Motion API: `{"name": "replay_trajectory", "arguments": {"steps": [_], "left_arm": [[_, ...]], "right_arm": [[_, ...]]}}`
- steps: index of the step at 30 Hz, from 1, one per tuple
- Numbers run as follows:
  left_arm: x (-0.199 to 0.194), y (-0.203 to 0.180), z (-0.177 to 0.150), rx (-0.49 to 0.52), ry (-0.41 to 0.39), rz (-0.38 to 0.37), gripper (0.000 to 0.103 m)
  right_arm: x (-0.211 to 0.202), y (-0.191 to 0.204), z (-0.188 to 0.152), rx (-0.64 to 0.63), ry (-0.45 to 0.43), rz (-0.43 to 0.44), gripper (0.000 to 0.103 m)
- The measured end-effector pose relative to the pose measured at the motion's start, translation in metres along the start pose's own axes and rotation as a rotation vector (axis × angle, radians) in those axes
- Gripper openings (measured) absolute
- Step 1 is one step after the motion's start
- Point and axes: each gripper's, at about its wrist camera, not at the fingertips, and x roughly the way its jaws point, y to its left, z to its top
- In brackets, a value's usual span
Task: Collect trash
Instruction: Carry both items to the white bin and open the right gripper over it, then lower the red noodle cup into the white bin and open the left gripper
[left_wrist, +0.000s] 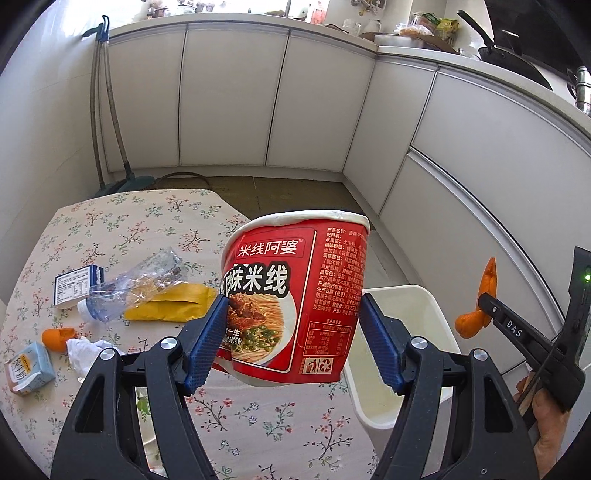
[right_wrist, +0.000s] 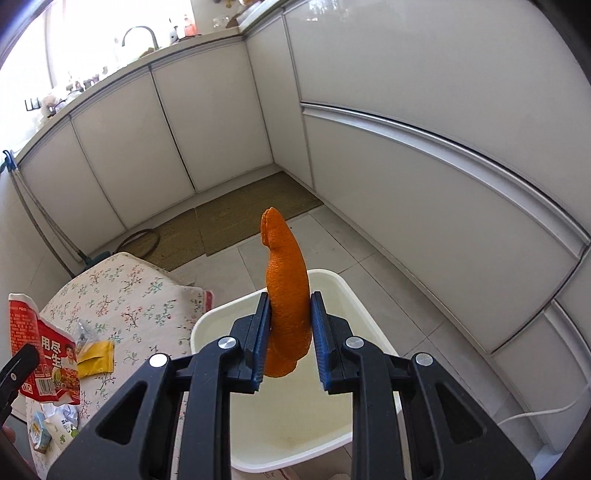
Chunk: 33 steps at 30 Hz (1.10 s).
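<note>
My left gripper (left_wrist: 291, 332) is shut on a red instant-noodle cup (left_wrist: 295, 291), its blue pads pressing both sides, held tilted above the table's right edge beside the white bin (left_wrist: 421, 317). In the right wrist view my right gripper (right_wrist: 290, 339) is shut on a curled strip of orange peel (right_wrist: 286, 280) that hangs above the white bin (right_wrist: 295, 424). The same peel (left_wrist: 476, 314) and the right gripper (left_wrist: 495, 314) show at the far right of the left wrist view. The noodle cup (right_wrist: 40, 350) appears at the left edge of the right wrist view.
On the floral tablecloth (left_wrist: 129, 229) lie a crushed clear bottle (left_wrist: 129, 288), a yellow packet (left_wrist: 173, 304), a blue-white box (left_wrist: 75, 284), another orange peel (left_wrist: 55, 338), a crumpled tissue (left_wrist: 88, 350) and a small carton (left_wrist: 27, 373). White cabinets (left_wrist: 236, 99) ring the floor; a broom (left_wrist: 110, 110) leans left.
</note>
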Motion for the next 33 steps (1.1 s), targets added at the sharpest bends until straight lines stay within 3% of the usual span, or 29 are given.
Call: {"name": "replay_trajectory", "arguments": {"steps": [8, 11, 18, 20, 33], "left_arm": [[0.021, -0.035, 0.003, 0.039, 0.023, -0.031, 0.068], [0.027, -0.049, 0.004, 0.057, 0.028, -0.048, 0.068], [0.042, -0.078, 0.005, 0.082, 0.055, -0.088, 0.068], [0.047, -0.085, 0.005, 0.088, 0.068, -0.1, 0.068], [0.079, -0.149, 0.004, 0.135, 0.16, -0.195, 0.068]], "right_arm": [[0.024, -0.025, -0.005, 0.058, 0.097, -0.054, 0.03], [0.019, -0.032, -0.002, 0.077, 0.074, -0.074, 0.039], [0.011, -0.064, 0.0, 0.149, 0.064, -0.117, 0.047], [0.008, -0.076, 0.0, 0.186, 0.058, -0.126, 0.053], [-0.015, -0.143, 0.005, 0.368, 0.016, -0.173, 0.064]]}}
